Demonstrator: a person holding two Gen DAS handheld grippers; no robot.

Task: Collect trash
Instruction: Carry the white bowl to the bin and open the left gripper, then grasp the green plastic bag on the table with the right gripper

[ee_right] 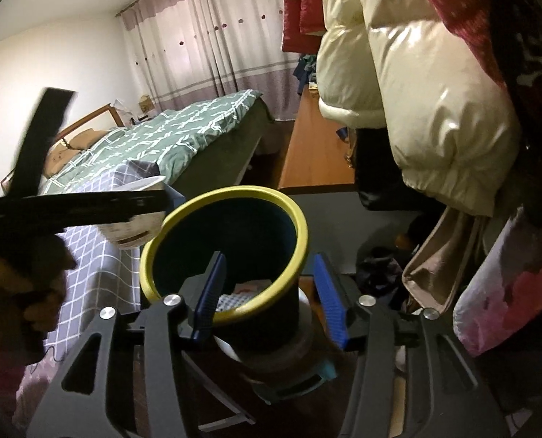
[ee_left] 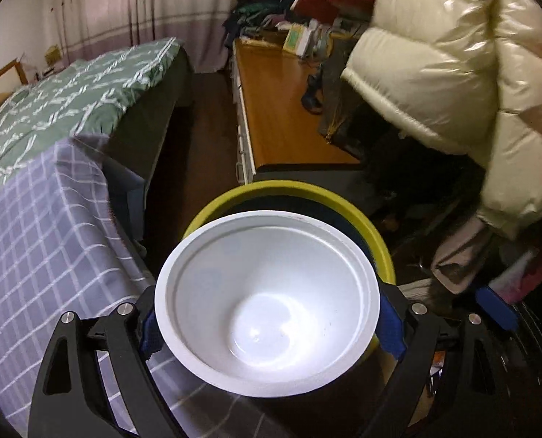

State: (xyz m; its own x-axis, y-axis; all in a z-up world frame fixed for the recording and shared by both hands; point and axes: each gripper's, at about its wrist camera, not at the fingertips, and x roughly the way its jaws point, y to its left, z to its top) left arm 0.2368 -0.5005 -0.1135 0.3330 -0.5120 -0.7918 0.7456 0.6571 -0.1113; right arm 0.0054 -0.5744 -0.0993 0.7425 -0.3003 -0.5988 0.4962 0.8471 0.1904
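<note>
The trash bin (ee_right: 227, 252), dark with a yellow rim, stood beside the bed (ee_left: 52, 109). The white bowl (ee_left: 267, 303) was pinched in the left gripper (ee_left: 271, 325) above it. The right gripper (ee_right: 271, 295) was spread around the bin's near rim, pinching nothing.

The left wrist camera looks steeply down, very close over a white bowl (ee_left: 267, 303) above the yellow-rimmed bin (ee_left: 376, 233). The right wrist camera sits just behind that bin (ee_right: 293, 219), tilted less steeply. Both face the green bed (ee_left: 70, 91) and curtain (ee_right: 212, 36)
</note>
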